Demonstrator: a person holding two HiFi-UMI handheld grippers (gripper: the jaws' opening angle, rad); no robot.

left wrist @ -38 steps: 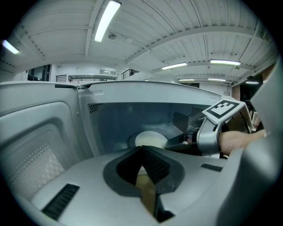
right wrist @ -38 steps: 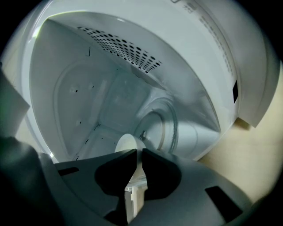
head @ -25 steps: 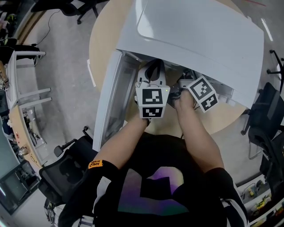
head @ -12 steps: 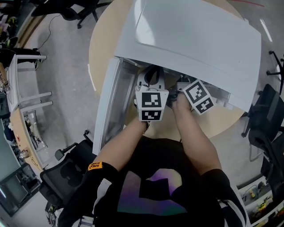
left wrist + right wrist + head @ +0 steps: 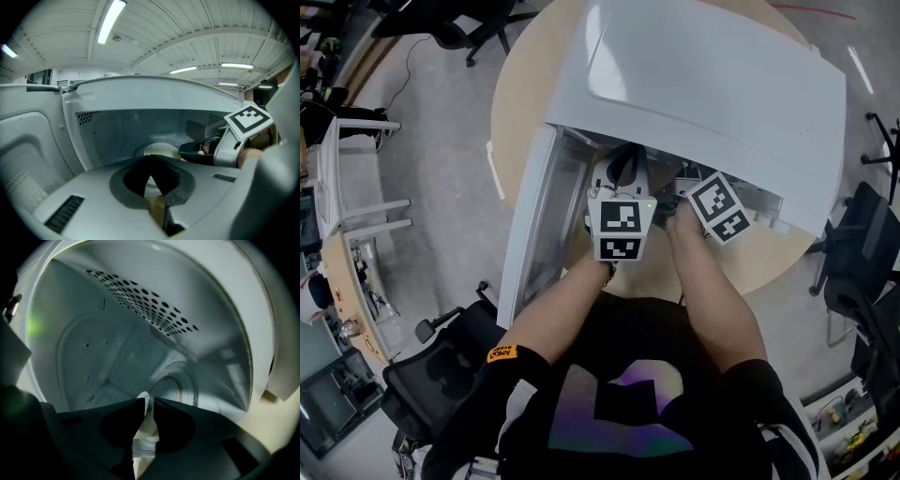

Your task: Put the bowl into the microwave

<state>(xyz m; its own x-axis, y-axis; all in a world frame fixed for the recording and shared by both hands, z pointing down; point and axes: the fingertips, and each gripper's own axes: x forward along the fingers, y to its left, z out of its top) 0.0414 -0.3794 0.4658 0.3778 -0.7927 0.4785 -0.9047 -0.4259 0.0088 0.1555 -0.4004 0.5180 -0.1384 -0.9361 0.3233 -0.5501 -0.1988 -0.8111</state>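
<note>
Right gripper view: right hand-held gripper (image 5: 144, 400) clamped on bowl (image 5: 146, 420) rim, inside microwave (image 5: 140, 310). Left hand-held gripper (image 5: 151, 159) closed, empty. Remaining, likely: release, withdraw.

"What carried everything?"
"A round table (image 5: 511, 103) of pale wood, which stood on a grey floor (image 5: 441, 187)."
"And what sat on it?"
"A white microwave (image 5: 712, 94). It covered most of the top, and its door (image 5: 528, 246) hung open past the table's near edge."

The microwave (image 5: 703, 84) is white, the desk (image 5: 517, 89) pale tan, and the person's shirt (image 5: 619, 403) black with a purple-green print.
</note>
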